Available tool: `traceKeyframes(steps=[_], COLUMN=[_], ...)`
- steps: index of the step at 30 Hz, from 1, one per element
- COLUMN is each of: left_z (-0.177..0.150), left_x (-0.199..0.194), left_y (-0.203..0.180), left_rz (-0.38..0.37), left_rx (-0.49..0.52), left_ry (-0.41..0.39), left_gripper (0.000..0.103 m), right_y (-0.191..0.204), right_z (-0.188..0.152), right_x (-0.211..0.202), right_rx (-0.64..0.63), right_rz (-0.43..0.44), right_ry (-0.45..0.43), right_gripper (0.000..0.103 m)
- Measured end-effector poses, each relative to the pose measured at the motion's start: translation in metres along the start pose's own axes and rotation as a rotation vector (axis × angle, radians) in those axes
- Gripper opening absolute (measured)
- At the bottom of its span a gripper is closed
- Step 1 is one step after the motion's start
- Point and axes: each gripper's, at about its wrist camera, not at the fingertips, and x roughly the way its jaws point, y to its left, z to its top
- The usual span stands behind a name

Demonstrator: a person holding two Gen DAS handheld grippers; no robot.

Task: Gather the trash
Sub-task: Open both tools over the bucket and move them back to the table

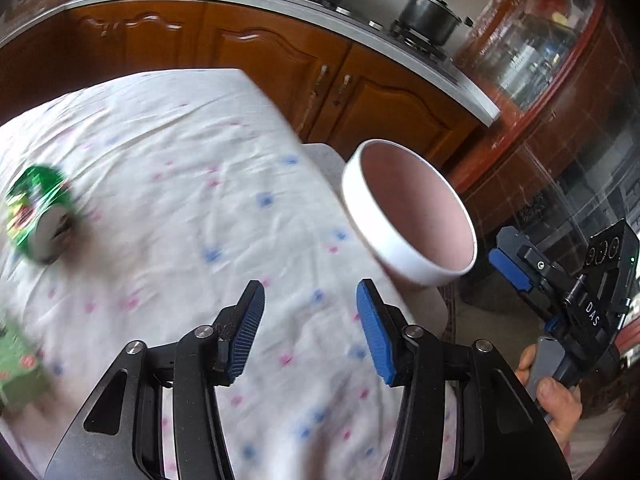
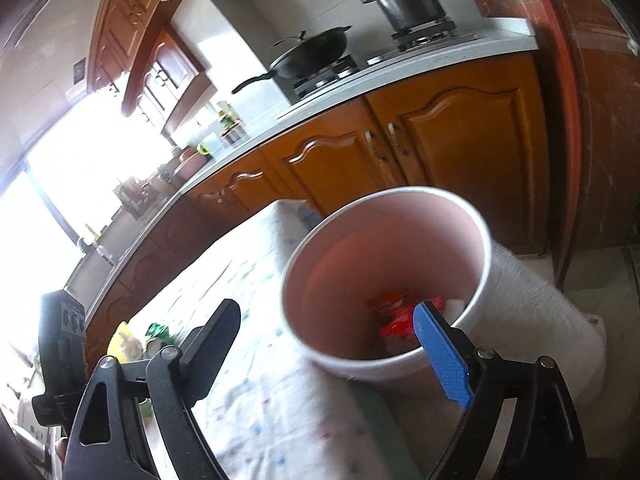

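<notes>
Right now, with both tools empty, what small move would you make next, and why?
Probably swing the left gripper toward the green can lying on the tablecloth. Its jaws stand apart with nothing between them, the can is still outside the bin, and red wrappers already lie inside.

We count one bin (image 2: 384, 280) with one red wrapper (image 2: 394, 316) in it, one green can (image 1: 38, 216), one green box (image 1: 18, 364), two grippers, one pot (image 1: 430, 12) and one wok (image 2: 308, 54).

A pot (image 2: 412, 4) and wok (image 2: 310, 54) sit on the stove (image 2: 424, 40).
</notes>
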Motion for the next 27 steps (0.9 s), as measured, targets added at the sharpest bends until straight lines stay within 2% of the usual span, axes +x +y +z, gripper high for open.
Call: traceKeyframes(steps=[17, 27], left_z=[-0.046, -0.063], left_x=[-0.079, -0.11], left_y=[0.094, 0.129], left_rz=[0.056, 0.096], left_rx=[-0.178, -0.223], left_ry=[-0.102, -0.152], left_gripper=[0.052, 0.052], right_y=[0.089, 0.132], right_z=[-0.046, -0.063], right_x=[0.031, 0.053], right_rx=[-0.127, -0.185], right_rz=[0.141, 0.195], right_ry=[0.107, 0.175], right_gripper=[0.09, 0.09])
